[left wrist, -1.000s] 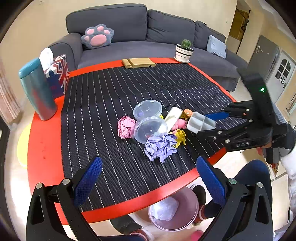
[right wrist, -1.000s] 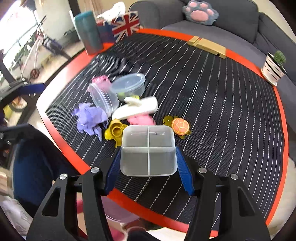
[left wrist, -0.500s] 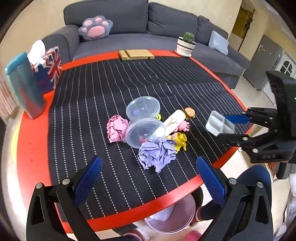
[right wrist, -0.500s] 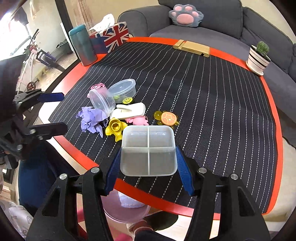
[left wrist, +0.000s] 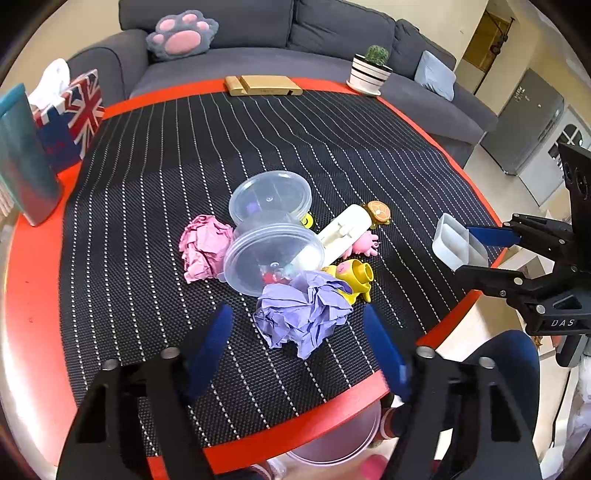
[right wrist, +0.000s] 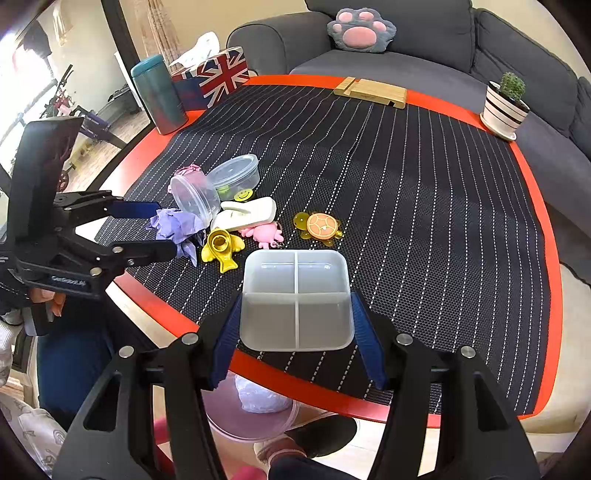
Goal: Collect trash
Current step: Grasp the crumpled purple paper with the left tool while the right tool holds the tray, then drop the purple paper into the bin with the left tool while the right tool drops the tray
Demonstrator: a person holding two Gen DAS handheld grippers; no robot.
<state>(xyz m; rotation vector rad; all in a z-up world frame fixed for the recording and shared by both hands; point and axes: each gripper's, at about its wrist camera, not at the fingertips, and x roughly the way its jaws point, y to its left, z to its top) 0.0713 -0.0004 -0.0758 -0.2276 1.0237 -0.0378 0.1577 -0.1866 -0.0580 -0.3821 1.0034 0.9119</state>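
Both grippers are black angular frames with silver screws, blue-padded jaws; the right gripper bears white "DAS" lettering.

Living room around a round red table

A dark grey sofa wraps the table's far edge, with a grey paw-print cushion at its left end and a pale blue pillow toward the right. The walls are cream and the floor is pale. Beyond the table's right edge stand a grey cabinet and a white door with an arched pane; an open doorway shows amber light. Past the left edge, daylight floods through a tall window, where a bicycle is parked.
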